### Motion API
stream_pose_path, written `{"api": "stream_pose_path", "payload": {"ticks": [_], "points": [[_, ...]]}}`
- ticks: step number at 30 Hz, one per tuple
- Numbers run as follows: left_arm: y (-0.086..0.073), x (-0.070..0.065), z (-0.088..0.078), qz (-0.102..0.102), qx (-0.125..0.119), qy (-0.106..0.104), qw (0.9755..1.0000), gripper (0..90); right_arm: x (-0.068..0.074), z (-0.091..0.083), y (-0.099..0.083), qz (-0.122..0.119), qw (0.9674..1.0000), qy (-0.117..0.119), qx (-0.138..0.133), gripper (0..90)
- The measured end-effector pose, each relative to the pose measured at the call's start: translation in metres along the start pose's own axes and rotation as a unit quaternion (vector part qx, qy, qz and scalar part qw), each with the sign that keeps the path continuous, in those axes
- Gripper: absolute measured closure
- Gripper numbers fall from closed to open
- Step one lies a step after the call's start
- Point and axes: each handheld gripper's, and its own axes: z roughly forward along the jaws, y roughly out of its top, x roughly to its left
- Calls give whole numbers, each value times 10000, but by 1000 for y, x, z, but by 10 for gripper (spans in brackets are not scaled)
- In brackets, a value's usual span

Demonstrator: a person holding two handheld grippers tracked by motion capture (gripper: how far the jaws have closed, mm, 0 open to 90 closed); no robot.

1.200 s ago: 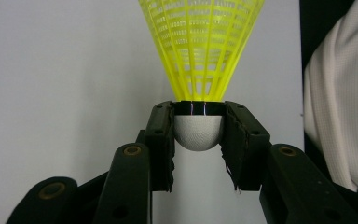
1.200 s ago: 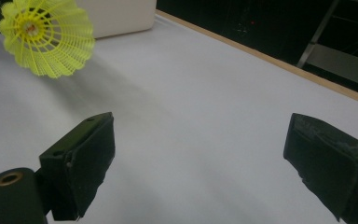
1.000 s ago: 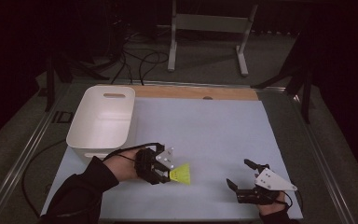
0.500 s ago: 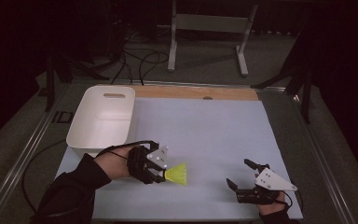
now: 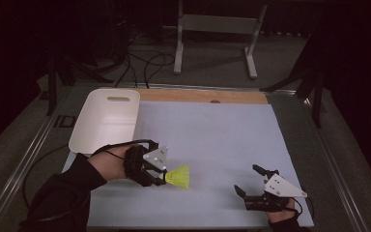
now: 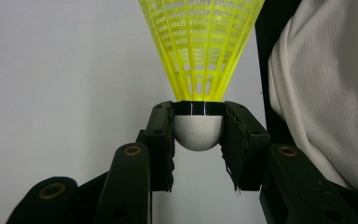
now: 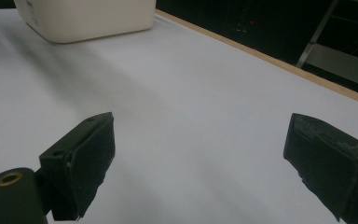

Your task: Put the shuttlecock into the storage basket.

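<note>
Yellow plastic shuttlecock (image 6: 200,51) is pinched at its white cork by the left gripper (image 6: 198,140) above the mat, near the white bin (image 5: 107,119); binning seemingly remains. The right gripper (image 5: 256,183) is spread, idle.

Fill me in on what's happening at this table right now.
A person is working at a table with a gripper in each hand. The left gripper is shut on the white cork of a yellow shuttlecock, whose skirt points toward the table's middle. The right gripper rests open near the front edge of the white mat, holding nothing. A white bin sits at the mat's far left corner; nothing shows inside it.
</note>
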Motion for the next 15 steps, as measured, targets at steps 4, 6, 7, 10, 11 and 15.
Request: {"api": "stream_pose_path", "payload": {"ticks": [4, 6, 7, 10, 11, 15], "points": [[1, 0, -7, 80, -10, 23, 10000, 651, -1, 0, 0, 6, 10000, -5, -2, 87], [2, 1, -10, 78, -3, 2, 10000, 651, -1, 0, 0, -11, 10000, -4, -2, 87], [2, 1, -11, 83, 9, 2, 10000, 651, -1, 0, 0, -9, 10000, -6, -2, 87], [1, 3, -16, 37, -7, 1, 10000, 651, -1, -1, 0, 12, 10000, 2, -5, 87], [1, 4, -18, 40, -23, -9, 10000, 651, -1, -1, 0, 13, 10000, -3, -10, 87], [-1, 7, -28, 1, -50, 13, 10000, 651, -1, -1, 0, 7, 10000, -1, -8, 87]]}}
